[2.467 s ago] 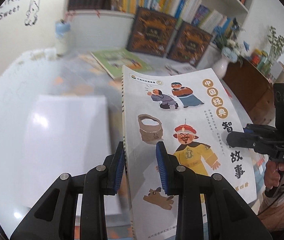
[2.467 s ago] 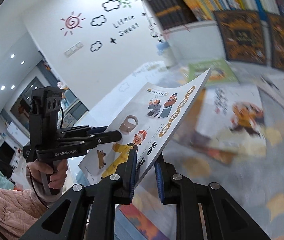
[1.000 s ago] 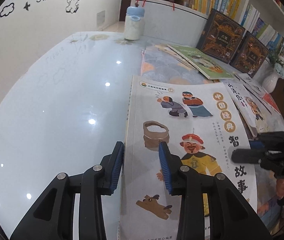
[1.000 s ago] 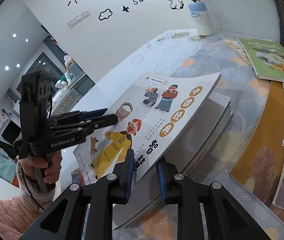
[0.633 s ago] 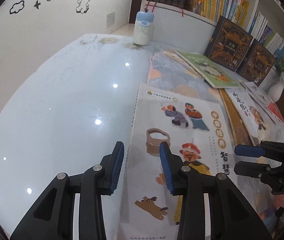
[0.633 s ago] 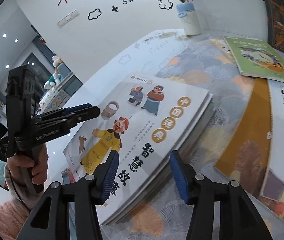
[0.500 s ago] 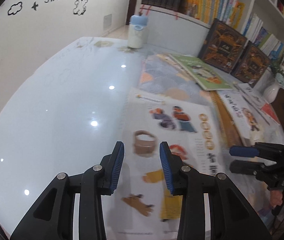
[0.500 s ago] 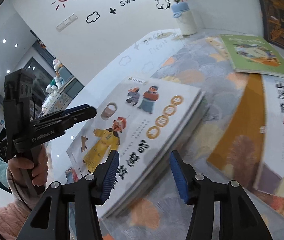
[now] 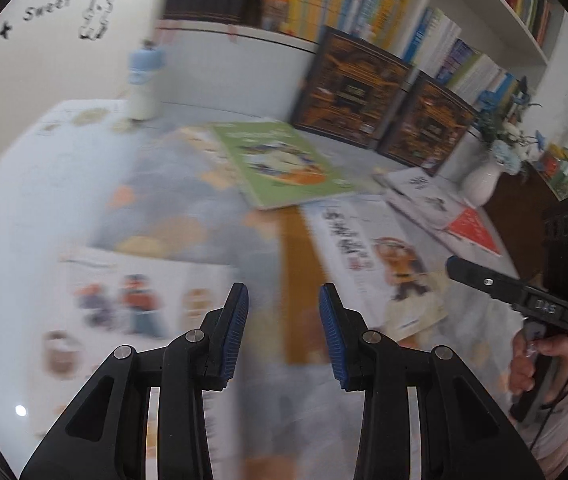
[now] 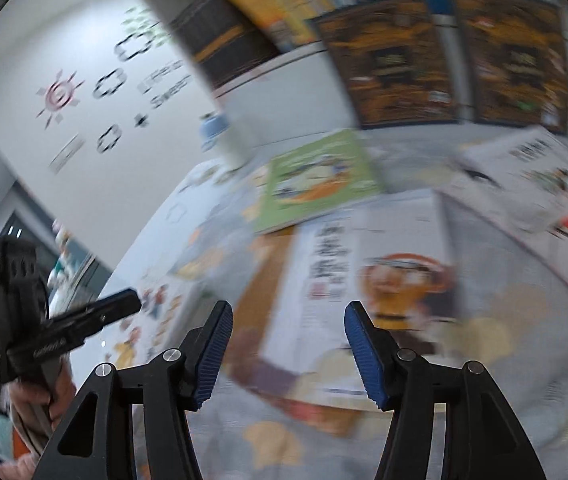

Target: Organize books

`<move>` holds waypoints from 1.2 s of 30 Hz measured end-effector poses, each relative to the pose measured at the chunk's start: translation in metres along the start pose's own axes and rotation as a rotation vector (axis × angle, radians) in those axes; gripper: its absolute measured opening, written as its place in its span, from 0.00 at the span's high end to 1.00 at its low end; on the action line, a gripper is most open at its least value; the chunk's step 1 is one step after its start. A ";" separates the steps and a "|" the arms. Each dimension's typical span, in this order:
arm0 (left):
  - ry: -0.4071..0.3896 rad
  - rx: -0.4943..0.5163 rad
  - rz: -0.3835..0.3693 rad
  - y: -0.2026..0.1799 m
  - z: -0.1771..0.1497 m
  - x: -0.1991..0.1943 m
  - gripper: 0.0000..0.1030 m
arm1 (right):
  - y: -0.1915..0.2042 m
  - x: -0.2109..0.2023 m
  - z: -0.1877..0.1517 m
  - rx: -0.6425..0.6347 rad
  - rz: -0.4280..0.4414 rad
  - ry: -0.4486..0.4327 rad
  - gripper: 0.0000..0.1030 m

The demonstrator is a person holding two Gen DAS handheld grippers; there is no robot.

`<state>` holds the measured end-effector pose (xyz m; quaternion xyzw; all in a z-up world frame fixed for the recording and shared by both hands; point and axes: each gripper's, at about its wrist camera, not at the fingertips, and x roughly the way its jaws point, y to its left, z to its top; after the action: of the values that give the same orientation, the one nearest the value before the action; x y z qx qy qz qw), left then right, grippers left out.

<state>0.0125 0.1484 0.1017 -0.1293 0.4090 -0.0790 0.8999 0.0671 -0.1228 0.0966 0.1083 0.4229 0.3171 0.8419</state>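
Note:
The white picture book with cartoon figures (image 9: 124, 312) lies flat on the table at lower left, on a stack; it also shows in the right wrist view (image 10: 156, 312). My left gripper (image 9: 284, 312) is open and empty, above the mat beside that book. My right gripper (image 10: 287, 328) is open and empty, over a white book with an orange figure (image 10: 383, 280), which also shows in the left wrist view (image 9: 383, 268). A green book (image 9: 280, 164) lies further back, also seen in the right wrist view (image 10: 319, 176). Both views are blurred.
Two dark ornate books (image 9: 383, 96) lean against the bookshelf at the back. A white and red book (image 9: 443, 208) lies at right. A blue-capped bottle (image 9: 144, 80) stands at back left, a white vase (image 9: 483, 180) at right. A patterned mat (image 9: 172, 208) covers the table.
Both grippers let go of the cartoon picture book, which now lies flat on the stack. Both have swung right toward the other books, with the right gripper open wider.

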 end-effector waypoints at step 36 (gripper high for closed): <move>0.259 0.113 -0.128 -0.071 -0.106 0.039 0.63 | -0.054 -0.037 -0.107 0.045 0.005 0.215 0.41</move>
<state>-0.0452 0.0529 0.0280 -0.0928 0.5076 -0.1751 0.8385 -0.0089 -0.1968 0.0303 0.0935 0.5173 0.3193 0.7885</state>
